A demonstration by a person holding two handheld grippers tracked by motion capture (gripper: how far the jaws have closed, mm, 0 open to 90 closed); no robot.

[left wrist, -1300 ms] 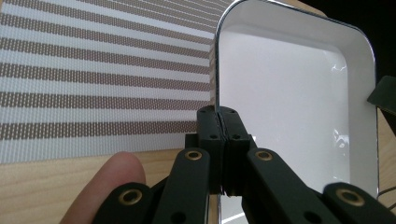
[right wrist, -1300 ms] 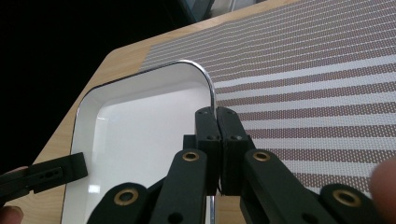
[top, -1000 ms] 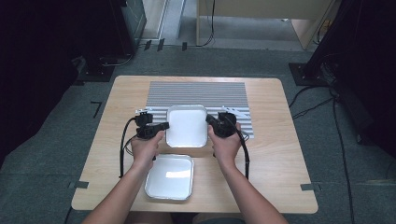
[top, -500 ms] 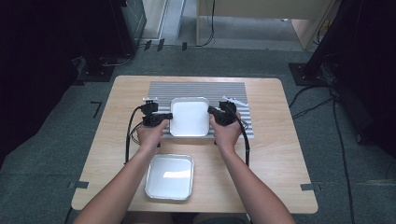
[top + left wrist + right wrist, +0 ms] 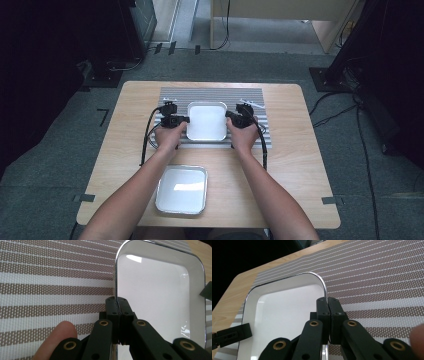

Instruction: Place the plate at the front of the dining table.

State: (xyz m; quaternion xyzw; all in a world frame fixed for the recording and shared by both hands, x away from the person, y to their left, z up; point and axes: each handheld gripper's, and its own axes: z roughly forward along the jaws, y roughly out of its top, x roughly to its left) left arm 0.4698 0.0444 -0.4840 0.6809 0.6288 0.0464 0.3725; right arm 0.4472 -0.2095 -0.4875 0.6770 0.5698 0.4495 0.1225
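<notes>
Both grippers are carrying the far tray [image 5: 206,121] farther onto the striped mat [image 5: 210,94], away from the near tray [image 5: 182,189]. Left gripper [image 5: 184,120] and right gripper [image 5: 230,116] are each clamping a tray rim in tight jaws. Next, lowering it level, then releasing.

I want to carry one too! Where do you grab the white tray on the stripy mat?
Grab the white tray by its thin raised rim, one gripper on each side. The left gripper pinches the left rim and the right gripper pinches the right rim, so the wide, flat tray probably stays level over the striped mat.
</notes>
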